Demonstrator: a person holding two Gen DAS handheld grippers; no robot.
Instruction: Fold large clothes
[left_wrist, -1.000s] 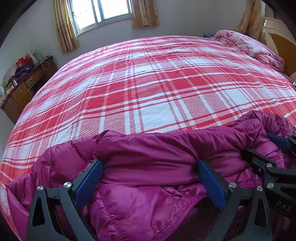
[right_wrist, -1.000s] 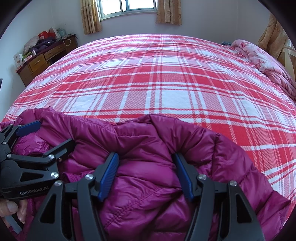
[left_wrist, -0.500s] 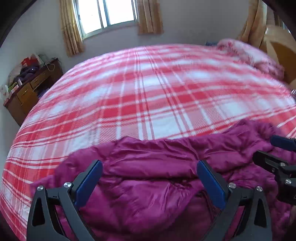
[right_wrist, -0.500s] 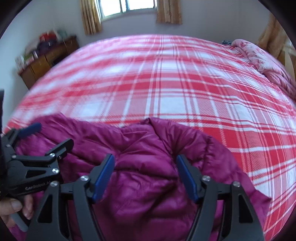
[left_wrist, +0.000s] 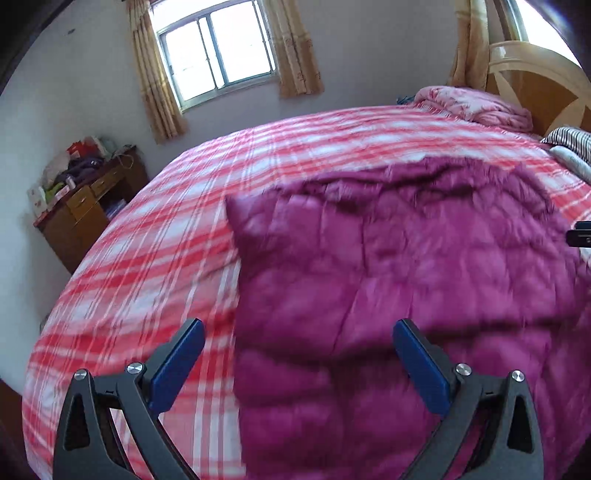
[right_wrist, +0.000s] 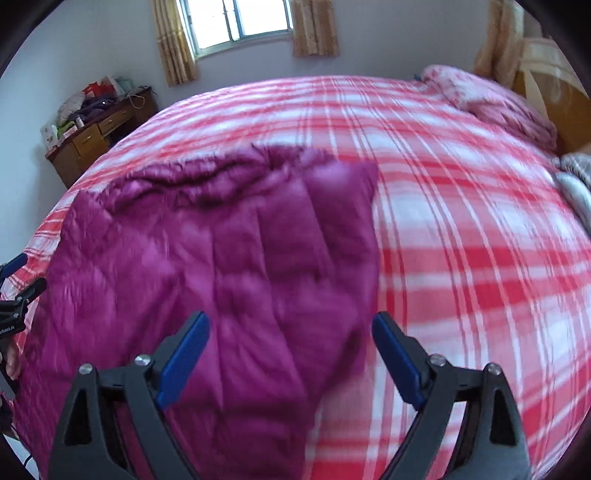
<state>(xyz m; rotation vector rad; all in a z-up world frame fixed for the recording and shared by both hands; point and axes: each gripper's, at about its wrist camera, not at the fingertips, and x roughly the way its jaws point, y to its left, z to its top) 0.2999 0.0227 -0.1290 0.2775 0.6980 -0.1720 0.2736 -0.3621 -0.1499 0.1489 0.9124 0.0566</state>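
Your left gripper (left_wrist: 297, 363) is spread and empty, your right gripper (right_wrist: 290, 356) is opening over the magenta down jacket (left_wrist: 406, 266) lying loose from centre to 4 o'clock on the plaid bed (left_wrist: 155, 266), so its puffy layers may spring apart.

One purple padded jacket (left_wrist: 406, 266) lies on one bed (left_wrist: 147, 266) with a red-and-white checked cover. Two claws show: the left claw (left_wrist: 297, 363) and the right claw (right_wrist: 290, 356), each with two fingers tipped by blue pads, four pads in all. One pink quilt (left_wrist: 476, 105) is bunched at the far corner of the bed. One striped pillow (left_wrist: 569, 138) shows at the edge. One wooden dresser (left_wrist: 86, 218) stands by the wall, its clutter too blurred to count. One window (left_wrist: 218, 51) has two curtains, one on each side. One wooden headboard (left_wrist: 535, 77) stands behind the bed.
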